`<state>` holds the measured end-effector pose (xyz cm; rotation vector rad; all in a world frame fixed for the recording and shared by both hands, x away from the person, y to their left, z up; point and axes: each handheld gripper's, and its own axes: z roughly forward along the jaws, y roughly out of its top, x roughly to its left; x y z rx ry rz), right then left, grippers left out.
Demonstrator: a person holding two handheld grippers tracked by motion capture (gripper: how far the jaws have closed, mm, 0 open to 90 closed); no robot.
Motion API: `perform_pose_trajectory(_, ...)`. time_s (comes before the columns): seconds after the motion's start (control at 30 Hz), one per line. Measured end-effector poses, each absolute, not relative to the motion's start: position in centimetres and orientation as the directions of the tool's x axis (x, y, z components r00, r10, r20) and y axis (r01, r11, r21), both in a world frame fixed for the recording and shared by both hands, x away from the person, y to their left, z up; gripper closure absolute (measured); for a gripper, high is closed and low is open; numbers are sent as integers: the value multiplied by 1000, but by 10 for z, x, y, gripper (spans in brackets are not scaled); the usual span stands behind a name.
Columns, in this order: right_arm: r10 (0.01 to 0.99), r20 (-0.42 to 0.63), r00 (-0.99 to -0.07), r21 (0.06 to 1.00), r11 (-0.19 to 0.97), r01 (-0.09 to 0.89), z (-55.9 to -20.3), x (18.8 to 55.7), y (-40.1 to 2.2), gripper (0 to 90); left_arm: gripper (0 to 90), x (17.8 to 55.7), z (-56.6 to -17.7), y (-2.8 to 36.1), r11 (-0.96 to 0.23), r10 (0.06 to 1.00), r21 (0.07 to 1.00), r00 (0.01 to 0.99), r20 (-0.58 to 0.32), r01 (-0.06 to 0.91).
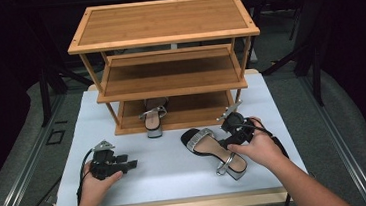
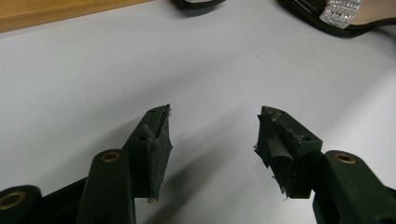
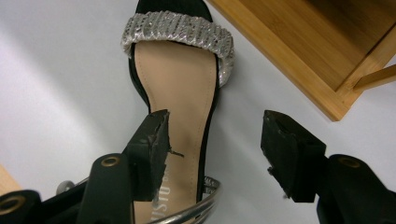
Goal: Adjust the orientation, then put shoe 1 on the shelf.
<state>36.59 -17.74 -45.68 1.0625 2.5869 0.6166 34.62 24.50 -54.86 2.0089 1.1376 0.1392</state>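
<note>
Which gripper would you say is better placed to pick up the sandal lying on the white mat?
The right gripper, probably: its open jaws already straddle the sandal, while the left gripper sits open over bare mat.

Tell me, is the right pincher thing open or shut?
Open. In the right gripper view, the right hand-held gripper has its two black jaws spread apart over the sandal, with white table between them. Nothing is pinched.

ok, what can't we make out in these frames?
- Sandal on the rack's bottom shelf, high view: its rear is hidden under the middle shelf.
- Sandal on the table, right gripper view: heel cut off by the bottom edge; insole print blocked by the right tongs.
</note>
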Motion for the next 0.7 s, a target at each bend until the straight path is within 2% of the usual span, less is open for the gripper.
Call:
perform_pose_trajectory(0.53, 711, -61, -700, 499, 630, 595, -455, 366, -176, 416, 436, 344, -545, 247, -251, 762, 702, 583, -281, 666)
perform_pose_trajectory(0.7, 703, -41, -710, 460, 644, 611, -455, 366, -170, 398, 436, 345, -544, 249, -244, 761, 706, 582, -285, 665)
